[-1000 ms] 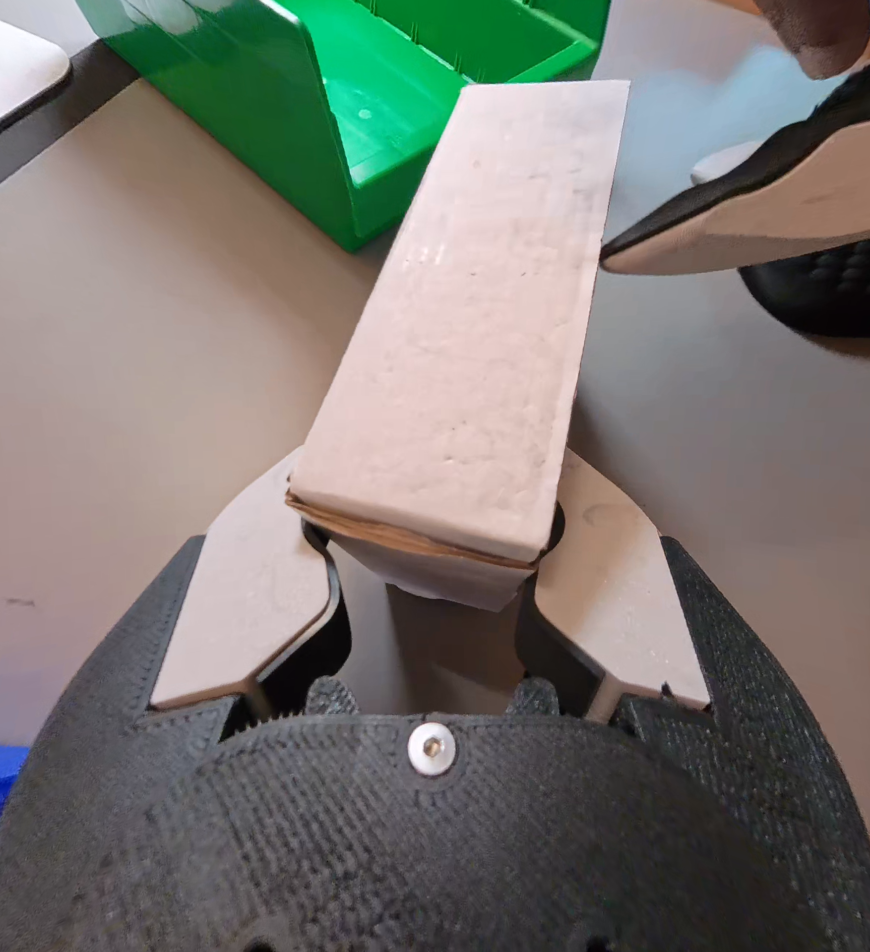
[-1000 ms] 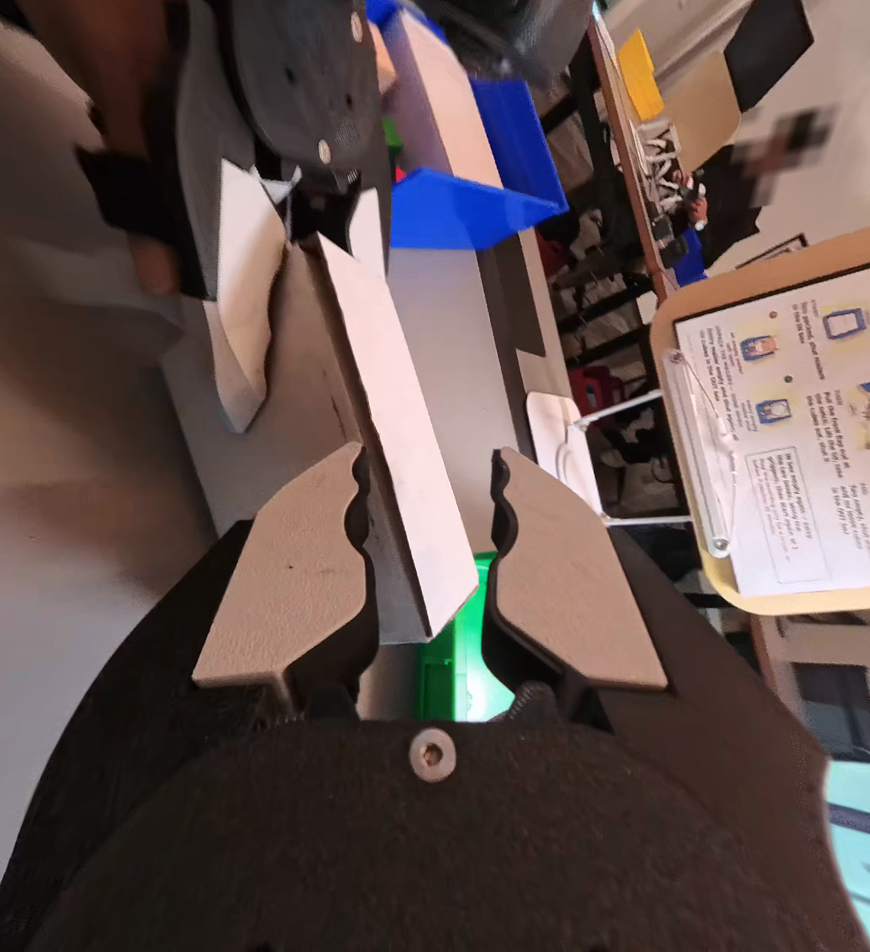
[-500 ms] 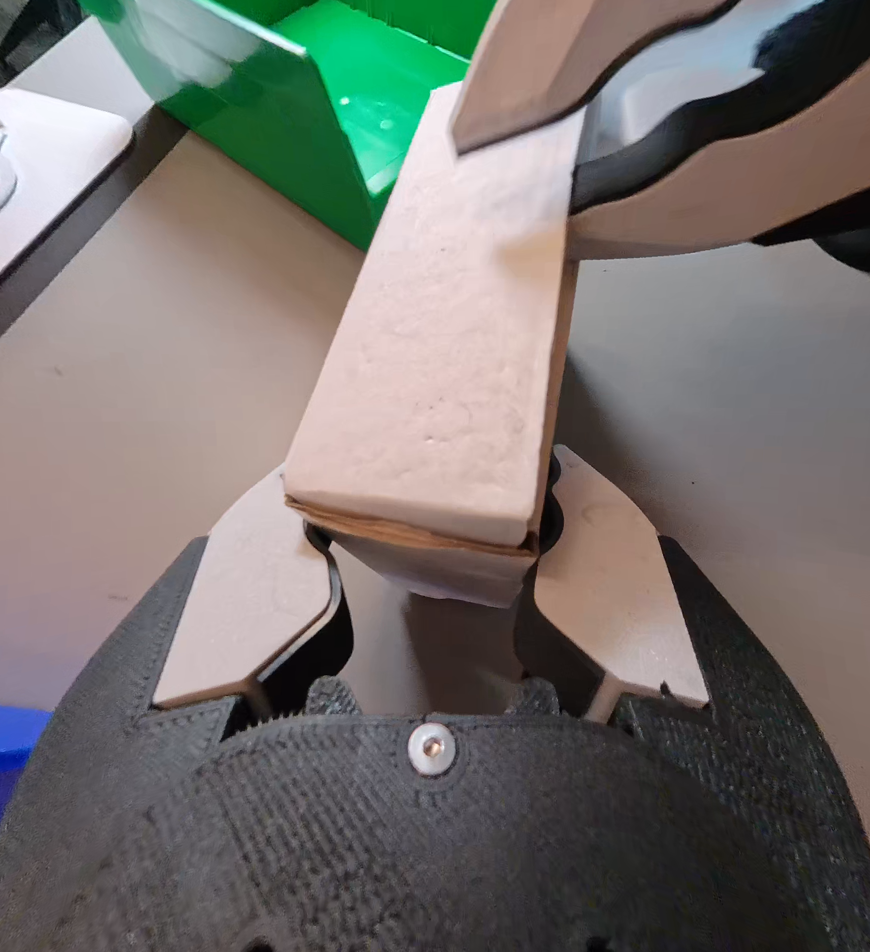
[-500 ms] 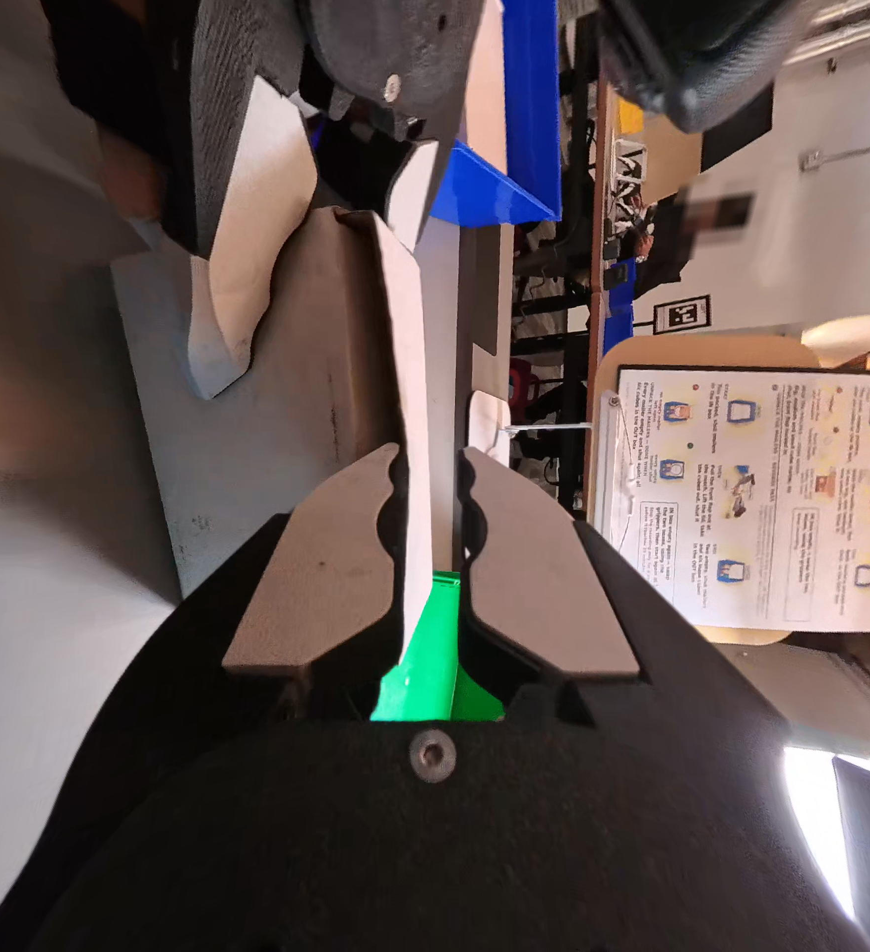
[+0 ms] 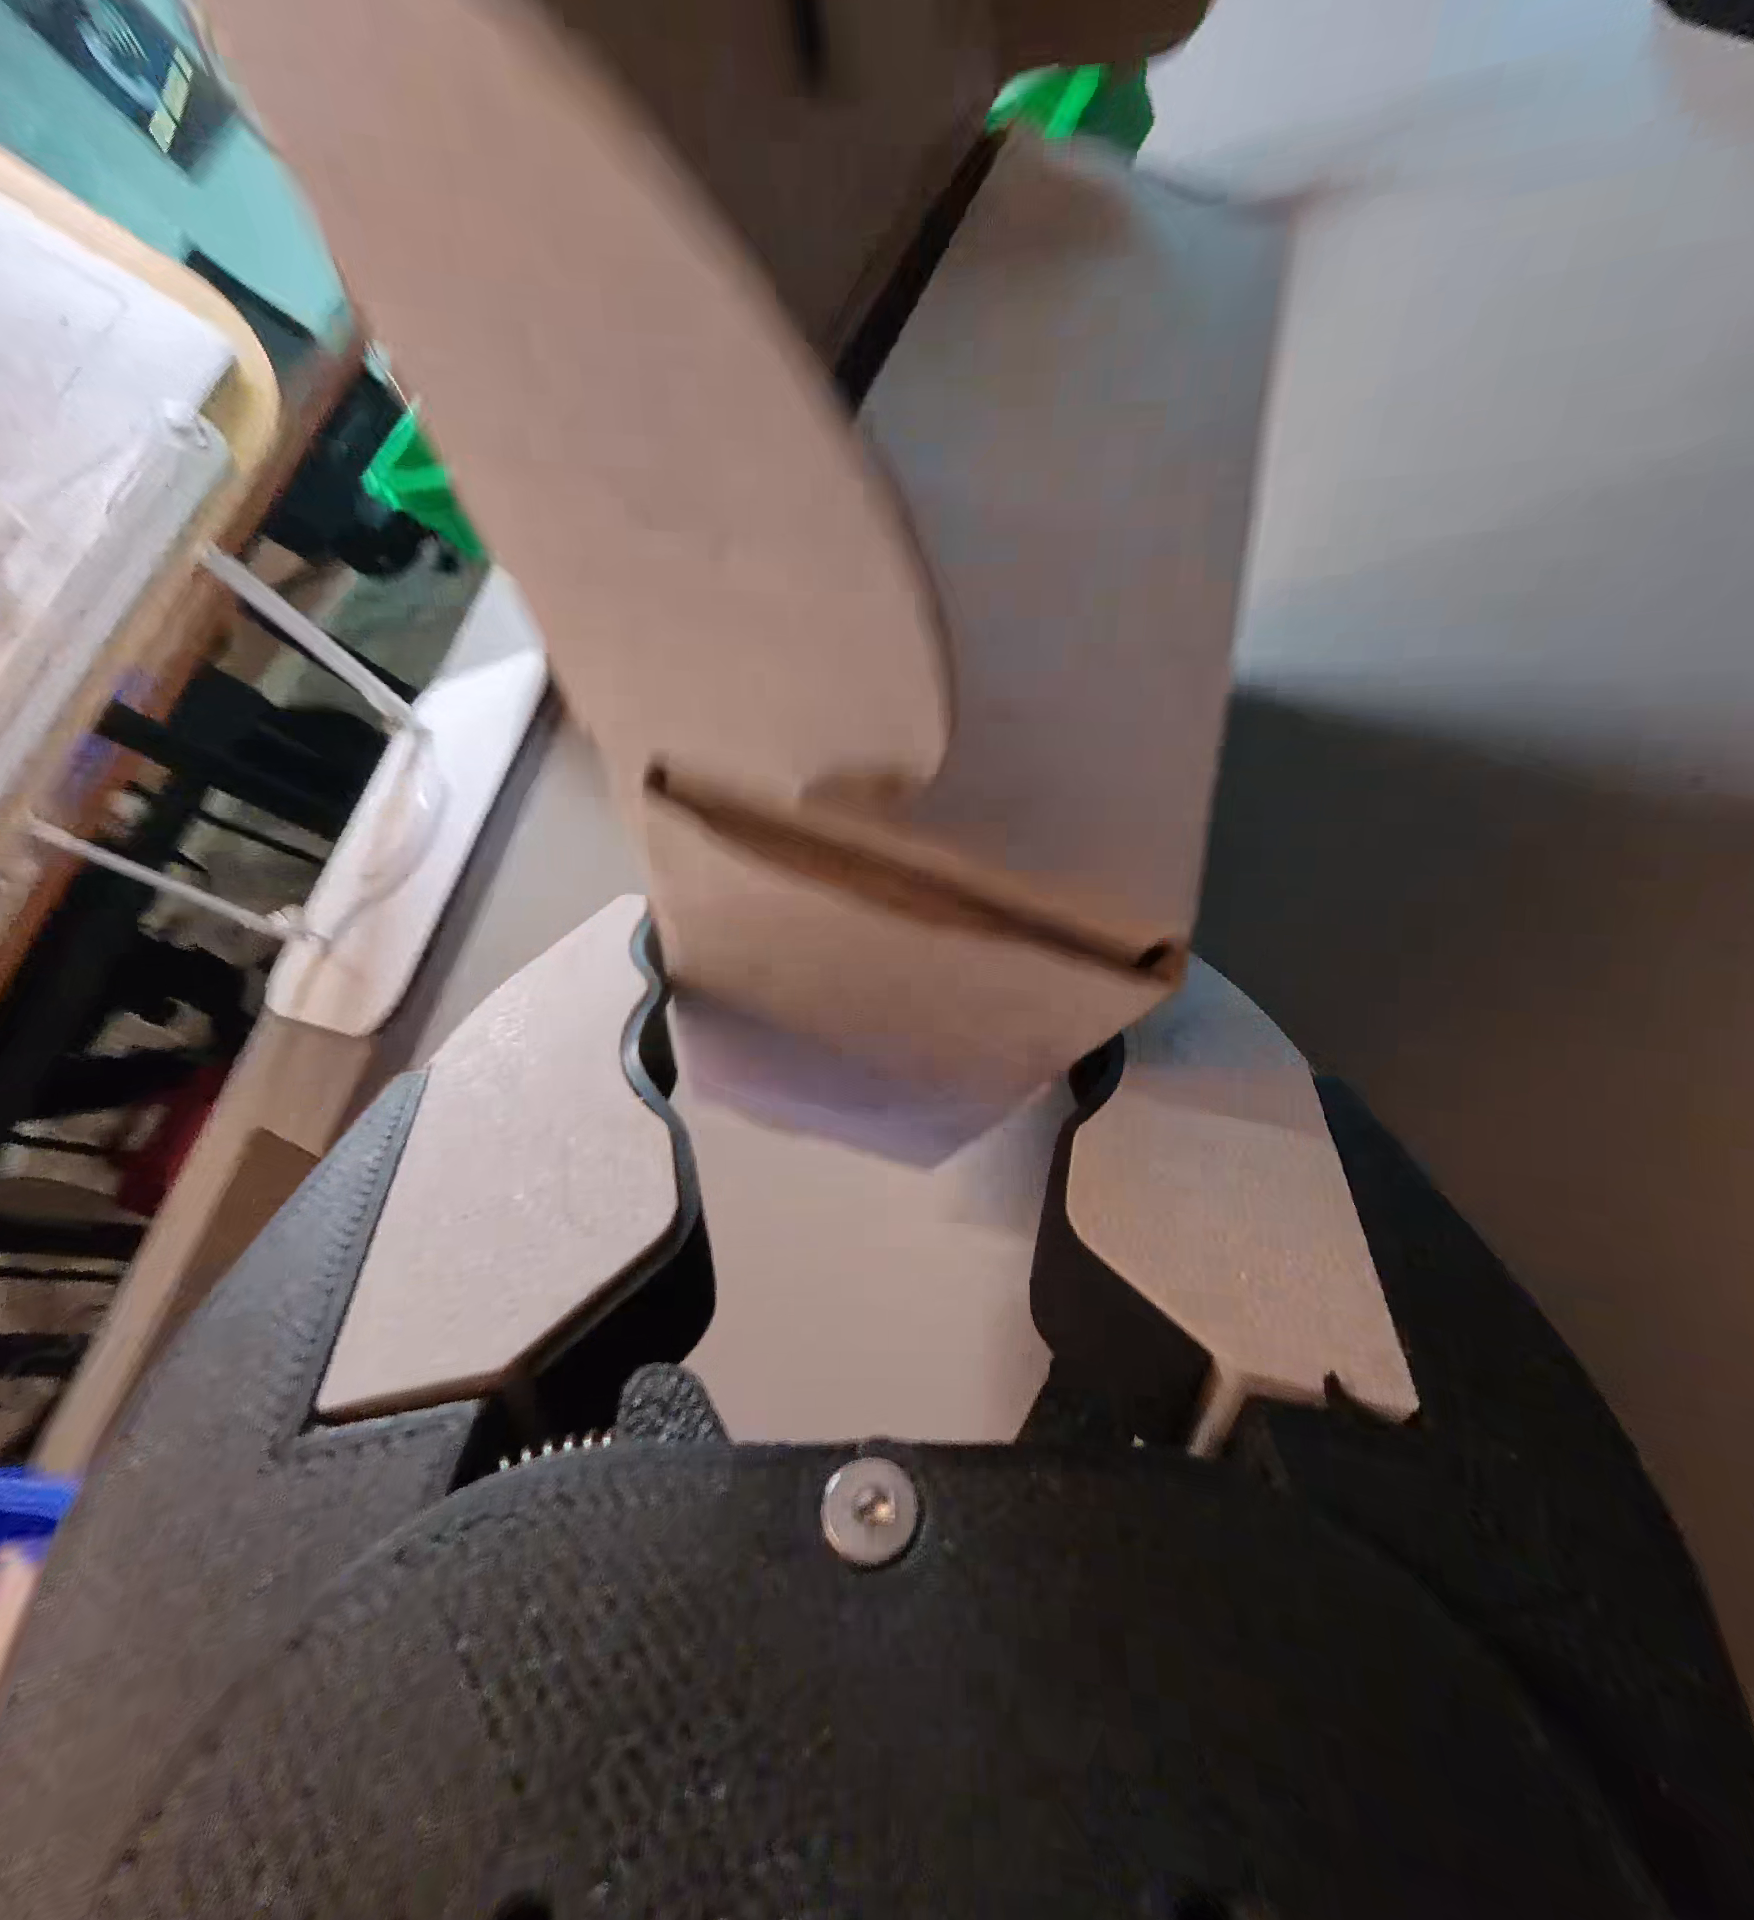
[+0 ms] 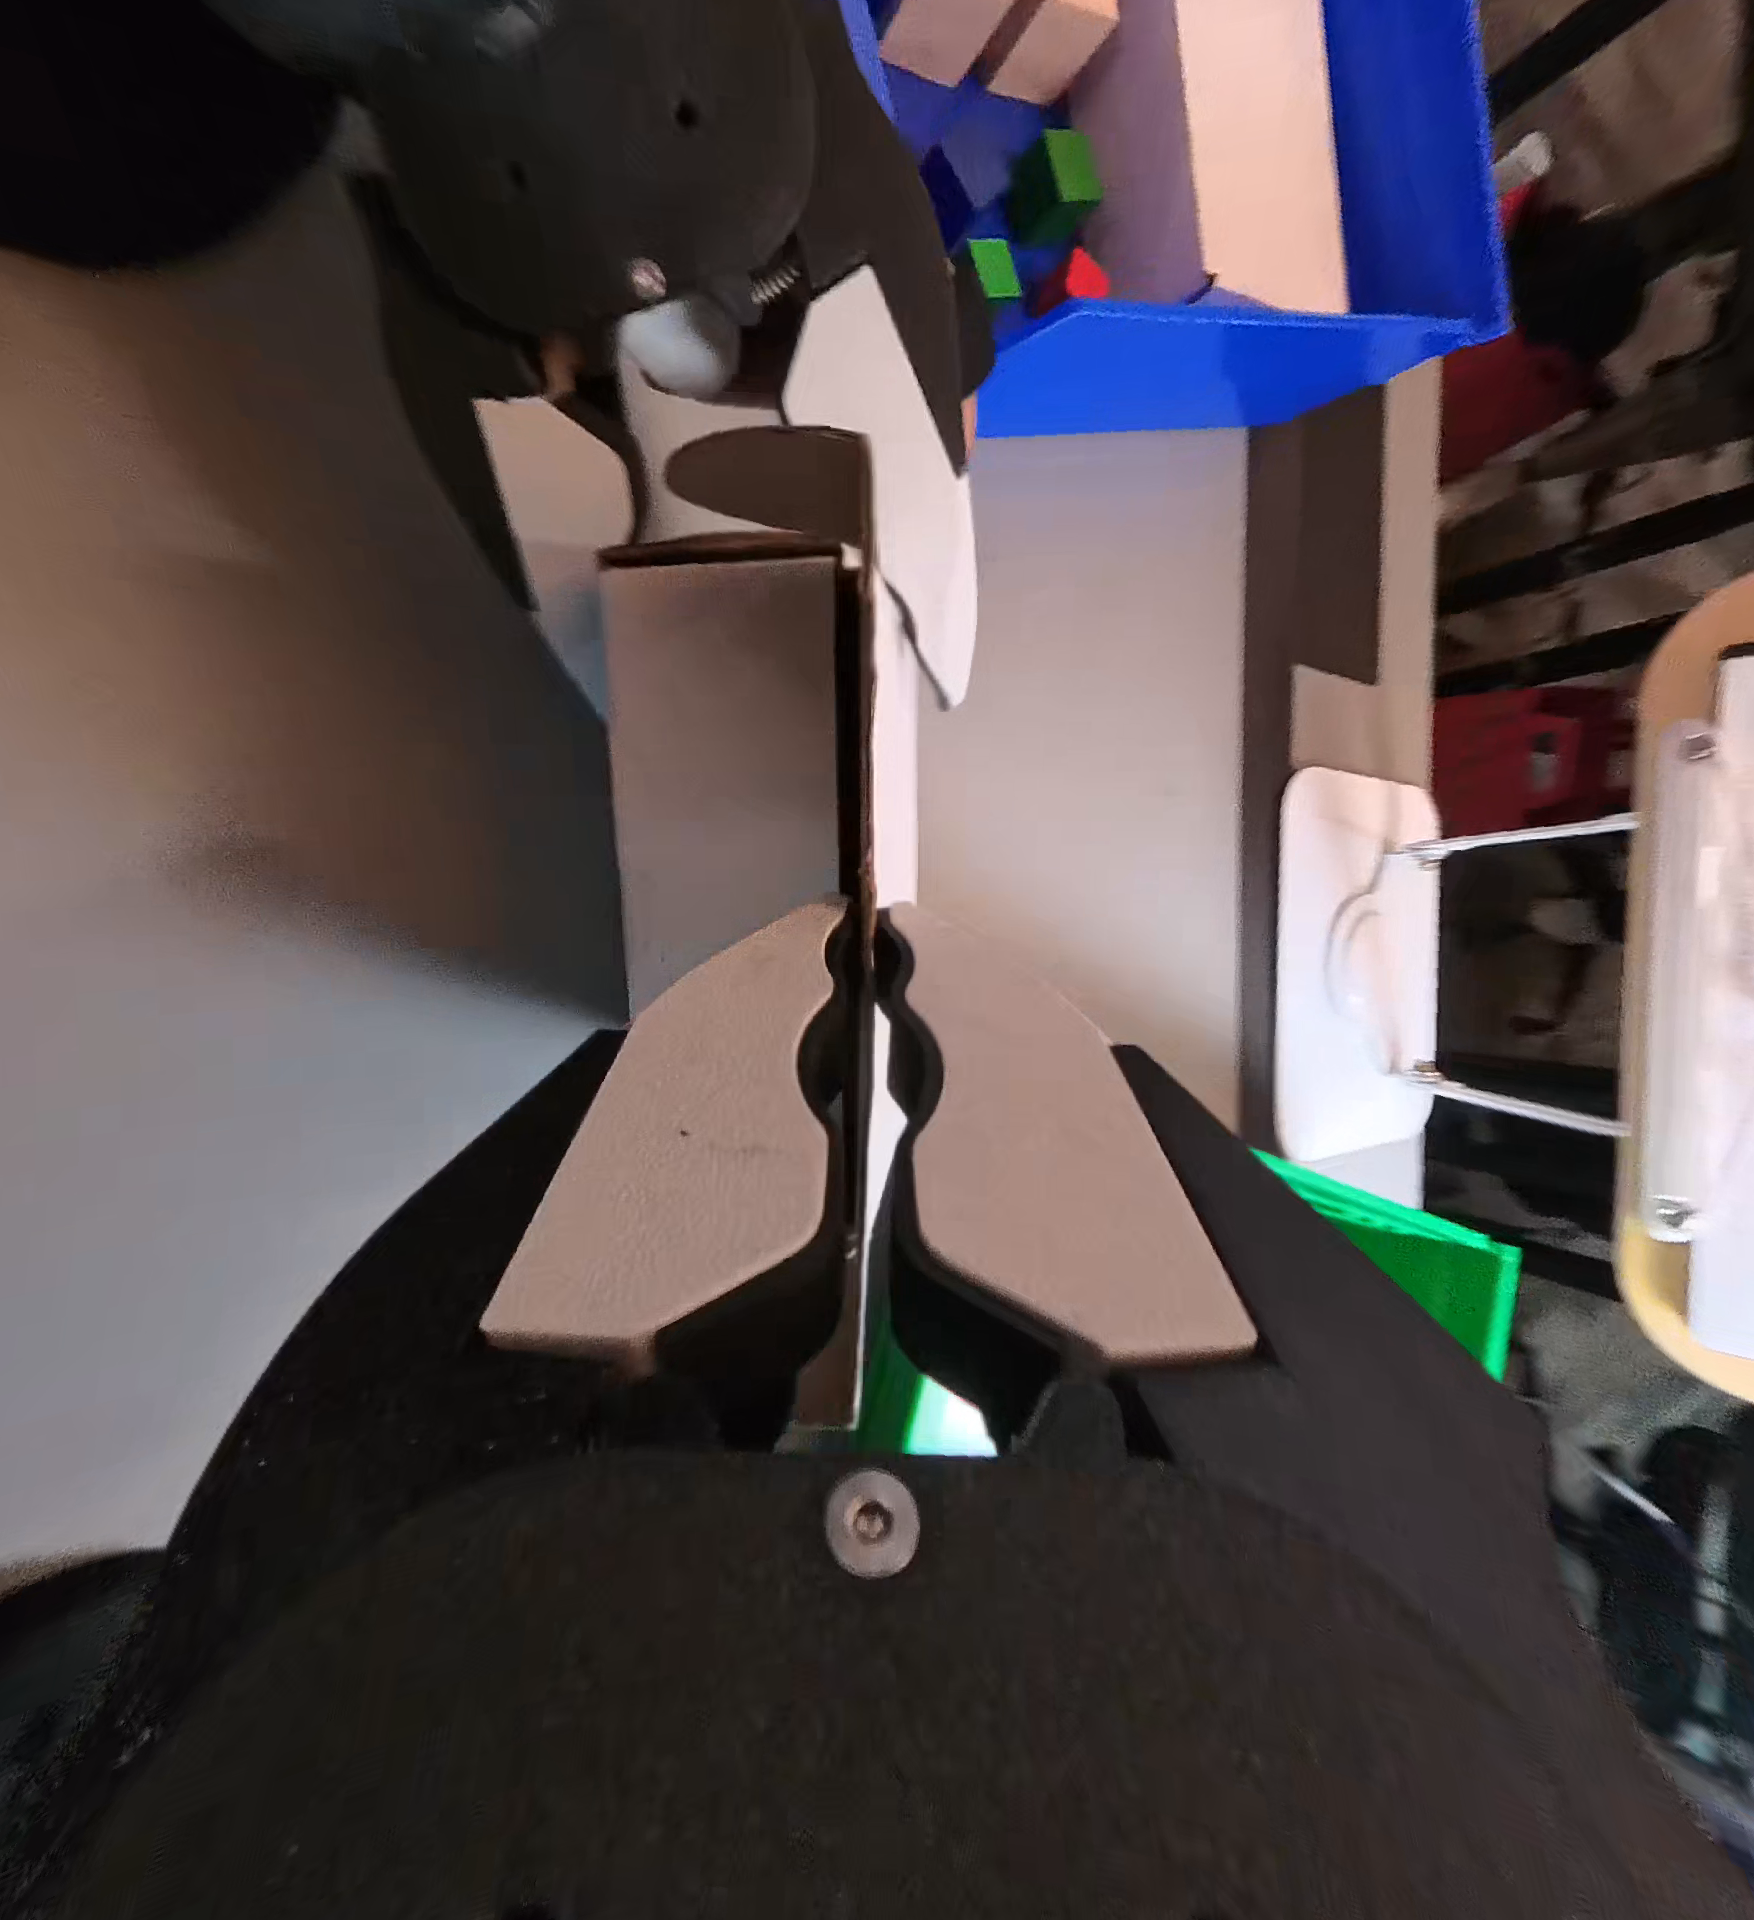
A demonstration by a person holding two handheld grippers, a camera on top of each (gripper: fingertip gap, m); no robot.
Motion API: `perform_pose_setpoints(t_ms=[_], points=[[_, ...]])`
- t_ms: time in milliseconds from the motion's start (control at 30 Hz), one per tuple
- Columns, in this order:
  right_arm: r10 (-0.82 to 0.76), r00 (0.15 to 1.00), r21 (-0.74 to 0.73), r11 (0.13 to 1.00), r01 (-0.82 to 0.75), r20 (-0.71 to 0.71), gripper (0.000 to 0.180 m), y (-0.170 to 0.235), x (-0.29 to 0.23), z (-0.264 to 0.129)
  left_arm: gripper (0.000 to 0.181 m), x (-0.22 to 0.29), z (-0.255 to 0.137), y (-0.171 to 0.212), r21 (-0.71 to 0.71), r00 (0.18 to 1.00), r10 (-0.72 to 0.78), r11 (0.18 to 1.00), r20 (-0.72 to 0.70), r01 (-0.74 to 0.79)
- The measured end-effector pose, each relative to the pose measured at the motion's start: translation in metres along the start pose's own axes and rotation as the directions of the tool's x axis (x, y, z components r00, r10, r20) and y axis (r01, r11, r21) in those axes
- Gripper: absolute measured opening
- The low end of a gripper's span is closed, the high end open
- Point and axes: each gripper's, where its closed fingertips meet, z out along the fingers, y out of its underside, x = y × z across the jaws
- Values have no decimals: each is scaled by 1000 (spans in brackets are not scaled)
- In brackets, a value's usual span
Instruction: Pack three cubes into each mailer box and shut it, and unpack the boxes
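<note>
My left gripper [image 5: 904, 966] is shut on one end of a white mailer box [image 5: 1070, 582] and holds it in the air. The box's lid [image 5: 624, 416] stands swung away from the body, to the upper left. In the right wrist view, my right gripper [image 6: 871, 925] is shut on the thin edge of that lid [image 6: 857, 769], seen edge-on. The box body [image 6: 717, 748] lies to its left, and the left gripper [image 6: 748, 499] holds its far end. Coloured cubes [image 6: 1055, 177] lie in a blue bin [image 6: 1216, 353] beyond. The inside of the box is hidden.
A green bin [image 6: 1392, 1268] sits low on the right behind my right gripper; it also shows in the left wrist view [image 5: 1070, 99]. A white stand base [image 6: 1351, 966] carries a clipboard sheet [image 6: 1746, 987] at the table's edge. The grey table [image 5: 1527, 935] lies below. The gap from one gripper's tips to the other's is roughly 10 cm.
My right gripper has closed on the lid's edge. The lid has swung away from the box body. The left gripper has rolled and tilted with the box in it.
</note>
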Motion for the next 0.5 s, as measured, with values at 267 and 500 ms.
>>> perform_pose_setpoints(t_ms=[267, 500], points=[[264, 964, 37, 963, -265, 34, 2, 5, -5, -16, 91, 29, -42, 14, -35, 833, -443, 888, -332, 458], [211, 977, 48, 977, -210, -21, 2, -12, -37, -10, 86, 29, -46, -32, 78, 676, -677, 687, -290, 722]])
